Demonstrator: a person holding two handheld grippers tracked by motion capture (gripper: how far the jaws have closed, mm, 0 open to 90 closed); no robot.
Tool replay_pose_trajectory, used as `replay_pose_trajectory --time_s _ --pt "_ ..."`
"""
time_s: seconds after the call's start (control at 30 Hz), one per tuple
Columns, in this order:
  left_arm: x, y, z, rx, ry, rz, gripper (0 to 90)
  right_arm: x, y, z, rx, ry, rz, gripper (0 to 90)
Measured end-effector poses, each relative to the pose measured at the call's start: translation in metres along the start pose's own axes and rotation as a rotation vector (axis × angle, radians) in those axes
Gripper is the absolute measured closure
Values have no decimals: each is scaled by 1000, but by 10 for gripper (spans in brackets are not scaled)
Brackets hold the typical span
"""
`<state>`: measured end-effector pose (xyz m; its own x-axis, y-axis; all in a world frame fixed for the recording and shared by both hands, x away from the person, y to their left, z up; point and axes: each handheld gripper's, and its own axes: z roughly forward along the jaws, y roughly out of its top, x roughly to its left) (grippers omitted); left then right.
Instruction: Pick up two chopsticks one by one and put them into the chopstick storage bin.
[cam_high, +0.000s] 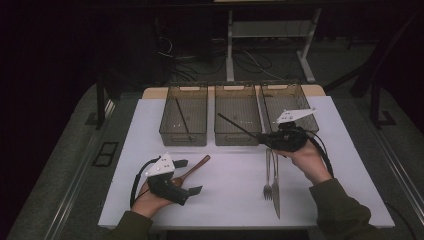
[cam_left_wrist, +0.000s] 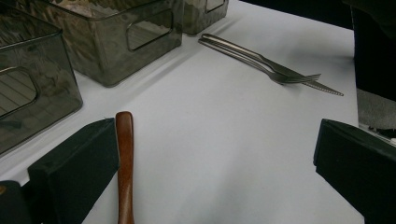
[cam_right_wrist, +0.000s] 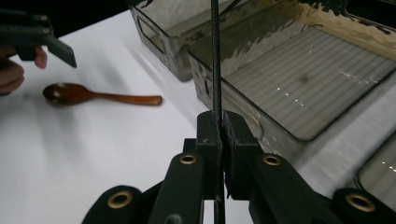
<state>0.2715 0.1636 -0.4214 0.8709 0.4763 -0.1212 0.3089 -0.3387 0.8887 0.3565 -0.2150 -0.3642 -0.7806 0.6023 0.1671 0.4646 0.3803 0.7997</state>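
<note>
My right gripper (cam_high: 261, 137) is shut on a thin black chopstick (cam_high: 237, 127), which points up and left over the front of the middle bin (cam_high: 237, 139). In the right gripper view the chopstick (cam_right_wrist: 215, 56) rises straight from the pressed jaws (cam_right_wrist: 219, 126) over that bin's corner. My left gripper (cam_high: 188, 176) rests open near the table's front left. A wooden spoon (cam_high: 197, 165) lies between its jaws, its handle (cam_left_wrist: 124, 158) right beside the left jaw. Another black chopstick (cam_high: 182, 119) lies in the left bin (cam_high: 183, 137).
Three smoky see-through bins stand in a row at the back, the right bin (cam_high: 292, 90) beyond my right hand. A metal fork (cam_high: 268, 175) and knife (cam_high: 276, 192) lie side by side at the front right of the white table (cam_high: 230, 200).
</note>
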Motion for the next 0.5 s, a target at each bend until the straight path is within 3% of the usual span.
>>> replay_pose_trajectory --time_s 0.5 --pt "-1 1 2 -8 -8 -4 0 7 38 36 30 -8 -7 847"
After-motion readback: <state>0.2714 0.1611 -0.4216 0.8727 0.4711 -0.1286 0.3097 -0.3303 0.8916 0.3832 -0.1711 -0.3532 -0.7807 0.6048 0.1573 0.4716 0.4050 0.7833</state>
